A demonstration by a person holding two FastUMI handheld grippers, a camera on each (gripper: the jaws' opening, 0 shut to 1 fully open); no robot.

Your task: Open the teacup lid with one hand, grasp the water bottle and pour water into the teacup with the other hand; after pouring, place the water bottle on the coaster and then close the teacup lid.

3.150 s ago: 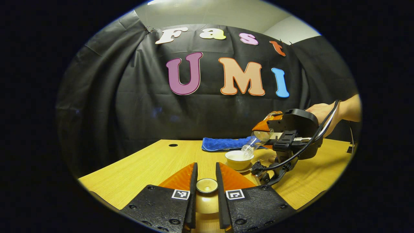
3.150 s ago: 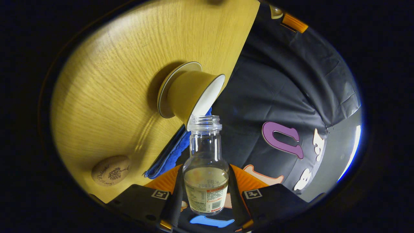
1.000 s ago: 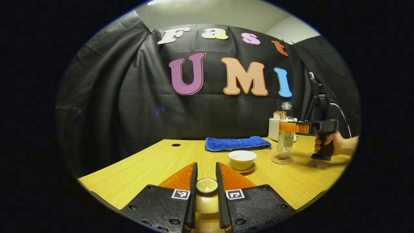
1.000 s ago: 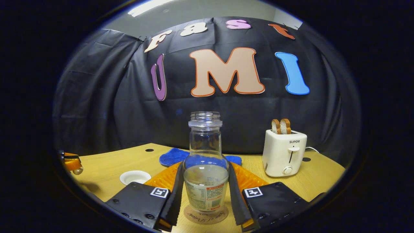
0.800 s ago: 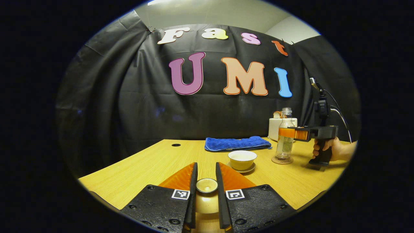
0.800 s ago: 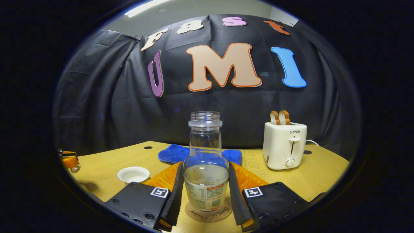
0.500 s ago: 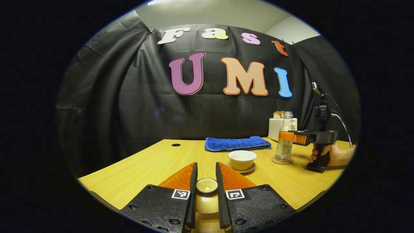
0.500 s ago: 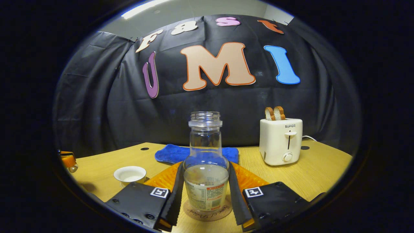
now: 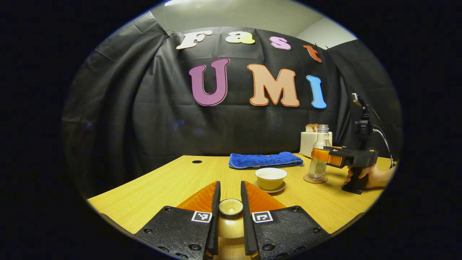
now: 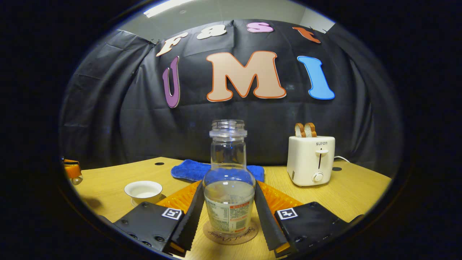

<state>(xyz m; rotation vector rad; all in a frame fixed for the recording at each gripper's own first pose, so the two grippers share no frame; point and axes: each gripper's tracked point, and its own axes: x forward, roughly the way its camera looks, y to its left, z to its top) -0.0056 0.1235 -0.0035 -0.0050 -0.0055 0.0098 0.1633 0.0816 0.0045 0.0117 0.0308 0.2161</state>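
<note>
Two pairs of tongs are at work over the tabletop (image 9: 173,180). The right tongs (image 10: 228,216) flank the water bottle (image 10: 229,195), which stands upright on the coaster (image 10: 231,234). Their fingers (image 10: 187,224) appear splayed a little away from the glass, so I judge them apart, letting go, though contact low on the bottle is hard to rule out. In the left gripper view the same bottle (image 9: 319,155) stands on its coaster (image 9: 315,179) just right of the teacup (image 9: 270,177), with the right tongs (image 9: 317,156) around it and a hand (image 9: 371,177) on the handle.

The left tongs (image 9: 230,207) are clamped on the knob of the teacup lid (image 9: 230,206), held in the air near the camera, well short of the cup. The teacup sits open on its saucer (image 9: 270,188), with a pale surface inside that may be water.

Judging by this, the bottle-on-coaster step is as good as finished and closing the cup is what remains. The next move calls for drawing the right tongs straight back without nudging the bottle, then carrying the lid forward and slightly right, centring it over the rim and lowering it level before releasing. A blue cloth (image 9: 265,159) and a toaster (image 10: 311,160) lie behind, out of the way.
</note>
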